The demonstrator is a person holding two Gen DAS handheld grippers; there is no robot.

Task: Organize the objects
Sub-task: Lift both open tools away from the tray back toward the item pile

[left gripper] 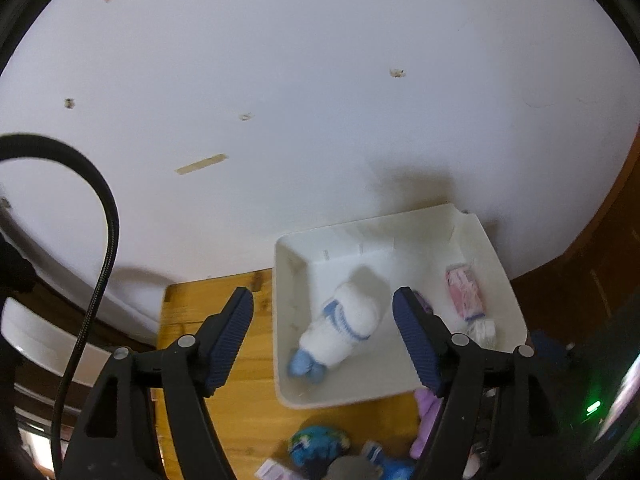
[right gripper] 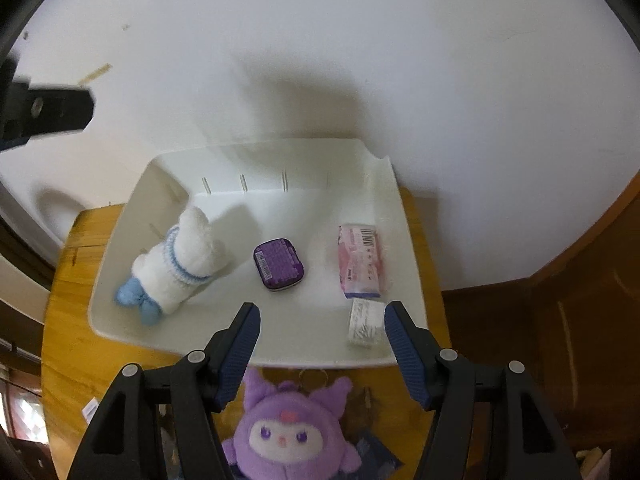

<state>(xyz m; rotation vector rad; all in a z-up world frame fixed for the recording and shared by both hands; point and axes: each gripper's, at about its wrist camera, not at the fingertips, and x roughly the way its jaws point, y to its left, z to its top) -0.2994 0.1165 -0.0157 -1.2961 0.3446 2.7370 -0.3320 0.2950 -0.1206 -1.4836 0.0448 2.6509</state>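
A white wall (left gripper: 320,80) fills the top of both views. It has small marks and a strip of tan tape (left gripper: 201,164) at middle left. A black cable (left gripper: 96,280) curves down the left side. The wooden bench (left gripper: 240,400) is yellow-brown.

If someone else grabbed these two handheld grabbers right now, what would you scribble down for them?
Left gripper: jaws open, nothing held, above the white tray.
Right gripper: jaws open, nothing held, at the tray's near edge.
In the tray: white plush, purple tin, pink packet, small clear packet.
Left to do: purple plush and blue toys lie on the wooden table, outside the tray.
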